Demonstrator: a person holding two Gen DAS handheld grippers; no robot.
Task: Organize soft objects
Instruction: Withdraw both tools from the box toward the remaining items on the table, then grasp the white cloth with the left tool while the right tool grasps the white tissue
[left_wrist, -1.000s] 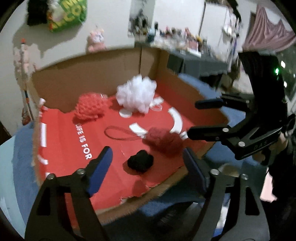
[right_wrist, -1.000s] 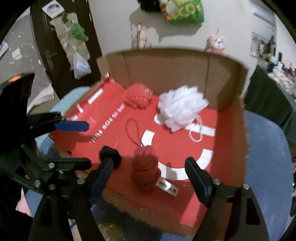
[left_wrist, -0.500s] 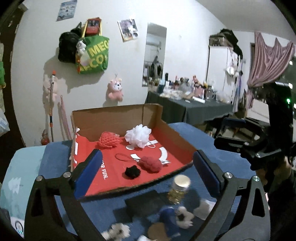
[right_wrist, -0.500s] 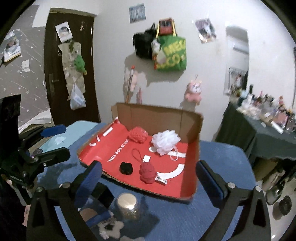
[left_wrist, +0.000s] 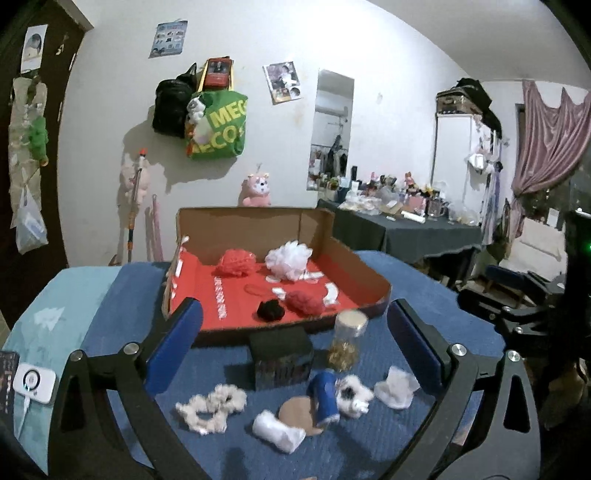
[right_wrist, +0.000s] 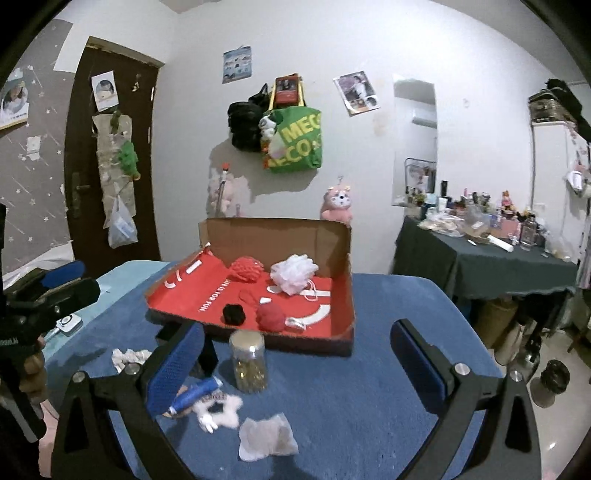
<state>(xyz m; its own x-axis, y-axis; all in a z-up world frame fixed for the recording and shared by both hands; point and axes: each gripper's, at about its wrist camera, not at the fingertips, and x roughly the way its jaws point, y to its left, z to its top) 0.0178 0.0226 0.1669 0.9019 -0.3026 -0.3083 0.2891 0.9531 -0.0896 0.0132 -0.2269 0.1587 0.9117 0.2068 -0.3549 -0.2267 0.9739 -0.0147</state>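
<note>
A cardboard box (left_wrist: 255, 218) with a red lining sits on the blue table (right_wrist: 369, 387). Inside it lie a red mesh pouf (left_wrist: 236, 262), a white pouf (left_wrist: 290, 258), a dark red pompom (left_wrist: 304, 301) and a black scrunchie (left_wrist: 270, 309). In front of the box, loose on the table, are a white fluffy scrunchie (left_wrist: 210, 406), a second fluffy piece (left_wrist: 351, 395), a white pouch (right_wrist: 267, 437) and a white roll (left_wrist: 279, 432). My left gripper (left_wrist: 293, 332) and right gripper (right_wrist: 297, 332) hover short of the box, both open and holding nothing.
A glass jar (right_wrist: 248, 363), a black box (left_wrist: 280, 356), a blue tube (left_wrist: 325, 397) and a tan disc (left_wrist: 297, 413) stand among the loose items. A white device (left_wrist: 35, 382) lies at the table's left edge. A cluttered dark table (right_wrist: 480, 254) stands to the right.
Both grippers have pulled back from over the box and tilted up, and their jaws have spread wider. The loose items in front of the box have come into view.
</note>
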